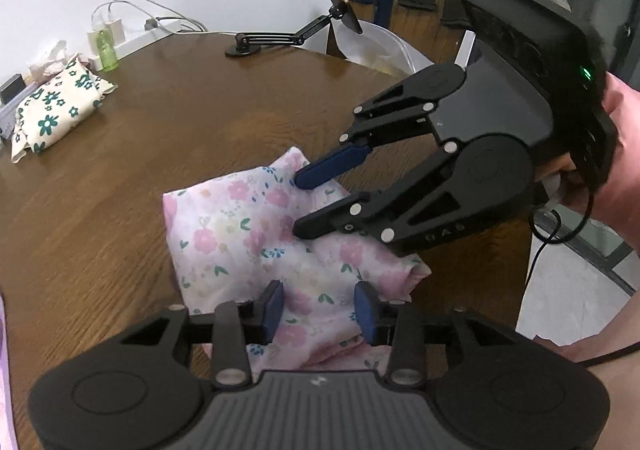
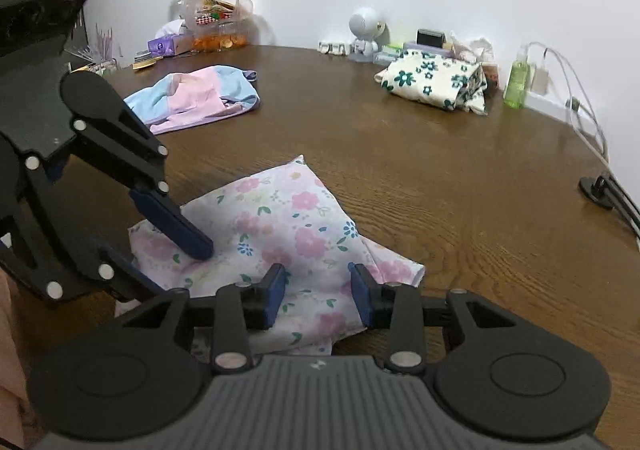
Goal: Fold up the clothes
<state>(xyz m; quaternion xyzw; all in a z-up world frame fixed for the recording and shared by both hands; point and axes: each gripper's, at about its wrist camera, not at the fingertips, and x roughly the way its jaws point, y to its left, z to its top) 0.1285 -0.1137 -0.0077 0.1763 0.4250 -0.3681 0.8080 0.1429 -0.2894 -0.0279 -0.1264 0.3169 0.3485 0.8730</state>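
A folded pink floral cloth (image 1: 240, 234) (image 2: 288, 221) lies on the brown wooden table (image 1: 180, 109) (image 2: 440, 177). In the left wrist view my left gripper (image 1: 320, 308) hovers over the cloth's near edge. Its blue pads (image 1: 274, 306) stand apart with flat fabric below them and nothing pinched. My right gripper (image 1: 300, 203) comes in from the right, held by a hand, and its two fingertips (image 1: 316, 173) rest spread on the cloth's far right part. In the right wrist view the right gripper (image 2: 319, 292) is open above the cloth, and the left gripper's (image 2: 168, 254) blue finger touches the cloth's left side.
A folded cream cloth with green flowers (image 1: 52, 109) (image 2: 436, 79) sits at the table's back. A pastel blue and pink garment (image 2: 200, 97) lies at the far left. A green bottle (image 2: 516, 83), a phone-holder arm (image 1: 280, 39), cables and clutter line the wall. A chair (image 1: 400, 9) stands behind the table.
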